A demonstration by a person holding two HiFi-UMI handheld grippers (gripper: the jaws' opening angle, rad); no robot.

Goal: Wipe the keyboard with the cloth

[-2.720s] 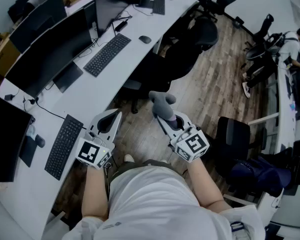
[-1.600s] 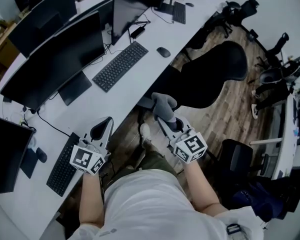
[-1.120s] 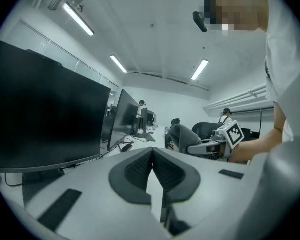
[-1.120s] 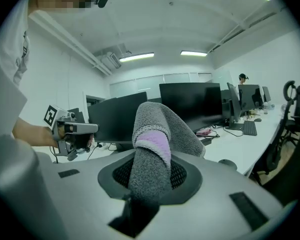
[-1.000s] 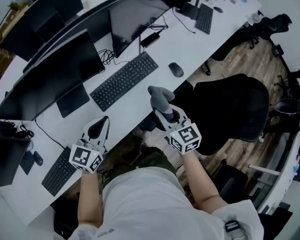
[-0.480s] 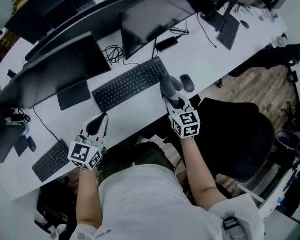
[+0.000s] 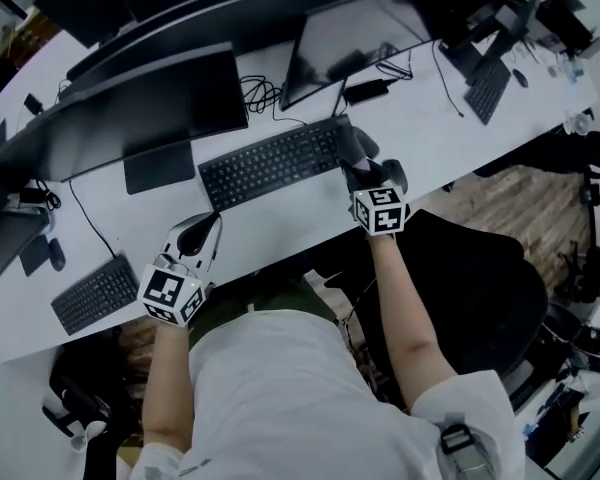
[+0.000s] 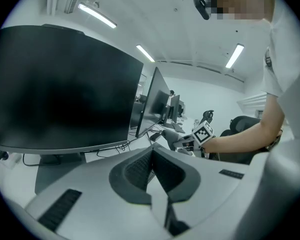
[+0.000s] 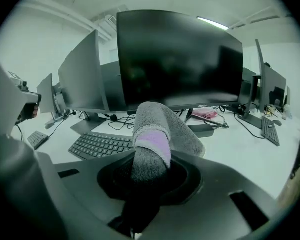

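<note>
A black keyboard lies on the white desk in front of two dark monitors; it also shows in the right gripper view. My right gripper is shut on a grey cloth with a lilac band, held just over the keyboard's right end. Whether the cloth touches the keys I cannot tell. My left gripper hovers over the desk's front edge, left of the keyboard, shut with nothing in it.
A large monitor and a second one stand behind the keyboard. A mouse peeks out beside the right gripper. A smaller keyboard lies at the left, another at the far right. A black chair stands behind.
I have turned from the floor and chairs toward the desk. The right gripper has carried the cloth forward to the keyboard's right end. The left gripper now hangs over the desk edge.
</note>
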